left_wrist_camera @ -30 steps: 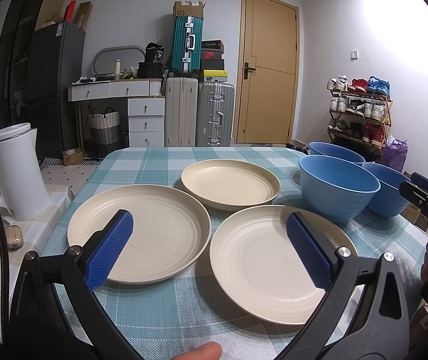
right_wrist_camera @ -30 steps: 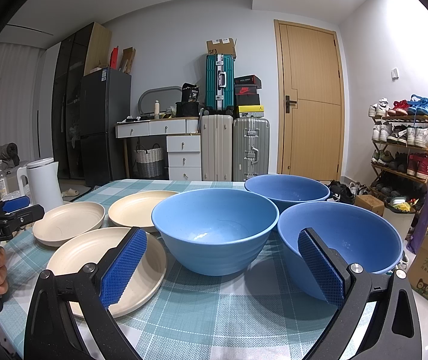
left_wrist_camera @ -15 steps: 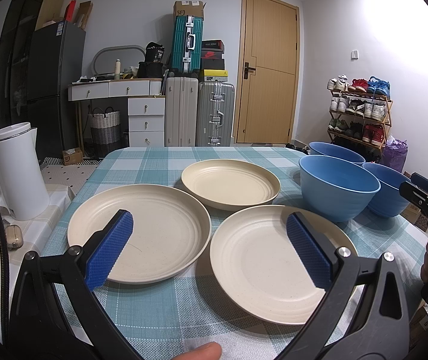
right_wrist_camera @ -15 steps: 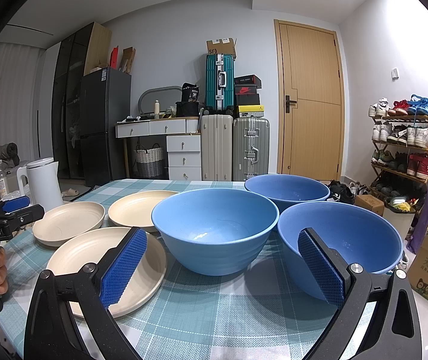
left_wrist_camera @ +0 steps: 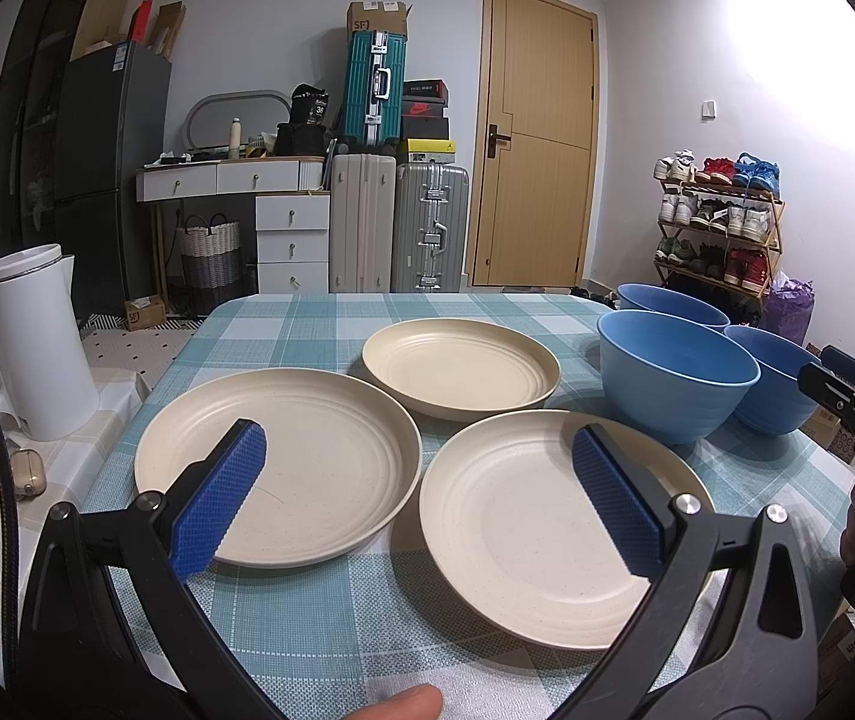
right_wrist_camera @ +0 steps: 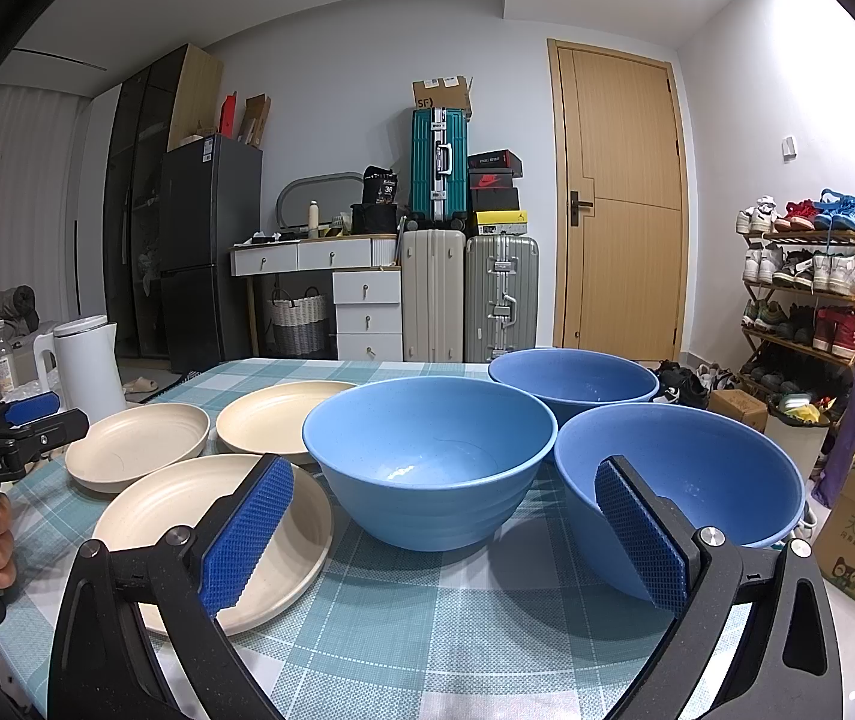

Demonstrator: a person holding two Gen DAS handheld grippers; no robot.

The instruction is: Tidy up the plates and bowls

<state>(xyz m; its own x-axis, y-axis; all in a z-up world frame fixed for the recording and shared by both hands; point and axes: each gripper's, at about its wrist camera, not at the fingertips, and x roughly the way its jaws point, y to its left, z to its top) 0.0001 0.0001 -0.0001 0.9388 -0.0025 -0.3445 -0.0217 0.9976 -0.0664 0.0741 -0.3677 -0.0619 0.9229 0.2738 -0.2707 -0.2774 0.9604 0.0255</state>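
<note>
surface: checked tablecloth (left_wrist_camera: 319, 324), door (left_wrist_camera: 538, 138) behind | plates (left_wrist_camera: 283, 456) left, bowls (right_wrist_camera: 427, 450) right, all unstacked | left gripper (left_wrist_camera: 421, 504) and right gripper (right_wrist_camera: 439, 534) hover low, jaws spread, holding nothing

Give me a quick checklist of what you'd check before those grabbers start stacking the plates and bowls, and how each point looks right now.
1. Left gripper jaws open and empty: ok.
2. Right gripper jaws open and empty: ok.
3. Three cream plates lie flat and unstacked, near plate, left plate, far plate: ok.
4. Three blue bowls stand upright and empty, middle bowl, right bowl, far bowl: ok.
5. Right bowl sits fully on the table, not over its edge: cannot tell.
6. White kettle stands clear of the plates: ok.
</note>
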